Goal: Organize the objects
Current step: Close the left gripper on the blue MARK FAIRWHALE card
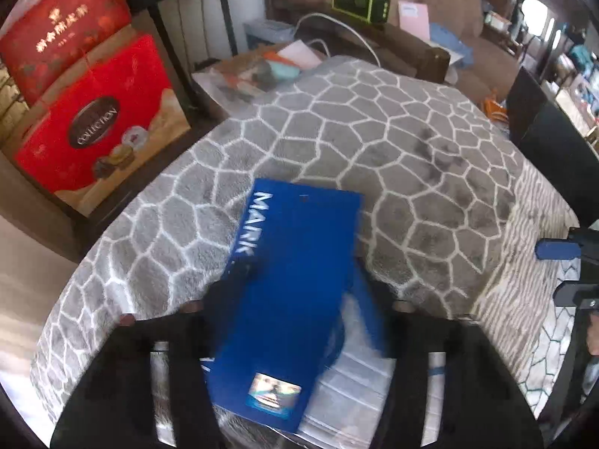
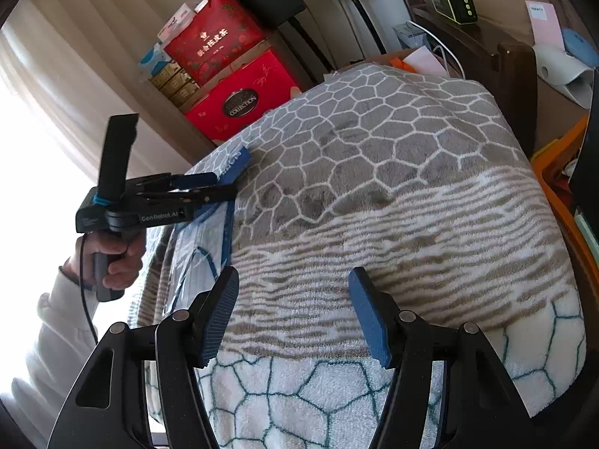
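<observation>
From the right wrist view the left tool (image 2: 221, 183), gripped in a hand (image 2: 112, 258), reaches over the blanket (image 2: 374, 157) at the blue box (image 2: 236, 166), whose MARK lettering only its own view shows, grip unclear, while the right tool (image 2: 295, 314) gapes empty.

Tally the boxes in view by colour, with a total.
red gift boxes: 2
blue box: 1
Total: 3
</observation>
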`<move>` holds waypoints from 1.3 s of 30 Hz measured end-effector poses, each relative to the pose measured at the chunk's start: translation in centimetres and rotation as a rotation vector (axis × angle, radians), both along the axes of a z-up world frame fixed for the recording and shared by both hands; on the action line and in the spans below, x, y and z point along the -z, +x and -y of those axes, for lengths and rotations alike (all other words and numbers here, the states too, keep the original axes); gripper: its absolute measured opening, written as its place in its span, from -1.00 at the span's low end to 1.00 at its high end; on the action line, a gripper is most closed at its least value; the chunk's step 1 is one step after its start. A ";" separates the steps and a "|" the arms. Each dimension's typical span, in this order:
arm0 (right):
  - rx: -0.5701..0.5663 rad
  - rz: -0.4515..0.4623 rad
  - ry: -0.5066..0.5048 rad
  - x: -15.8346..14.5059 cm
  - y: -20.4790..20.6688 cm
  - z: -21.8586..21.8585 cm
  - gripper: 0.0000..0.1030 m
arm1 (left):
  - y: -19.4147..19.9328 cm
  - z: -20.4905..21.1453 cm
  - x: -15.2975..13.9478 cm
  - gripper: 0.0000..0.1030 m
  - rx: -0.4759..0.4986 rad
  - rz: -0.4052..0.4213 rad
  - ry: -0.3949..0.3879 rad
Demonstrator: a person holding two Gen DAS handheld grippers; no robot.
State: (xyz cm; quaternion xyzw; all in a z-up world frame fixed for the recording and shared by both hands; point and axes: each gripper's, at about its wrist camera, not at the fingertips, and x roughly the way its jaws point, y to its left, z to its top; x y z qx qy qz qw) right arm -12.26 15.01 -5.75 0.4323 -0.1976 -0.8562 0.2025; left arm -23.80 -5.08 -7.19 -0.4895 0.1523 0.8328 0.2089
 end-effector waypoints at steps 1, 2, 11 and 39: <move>0.000 -0.001 0.000 0.0 0.0 0.0 0.21 | 0.4 -0.3 -0.1 -0.38 0.006 -0.008 -0.009; -0.001 0.000 -0.001 0.0 0.0 0.0 0.21 | 0.9 -0.6 -0.3 -0.47 0.012 -0.017 -0.020; -0.001 0.000 0.001 0.0 0.0 0.0 0.22 | 1.0 -2.2 -0.2 0.97 0.067 -0.113 -0.265; -0.018 -0.034 0.040 -0.3 0.3 1.3 0.50 | 1.5 6.1 -2.6 0.31 -0.132 0.024 0.191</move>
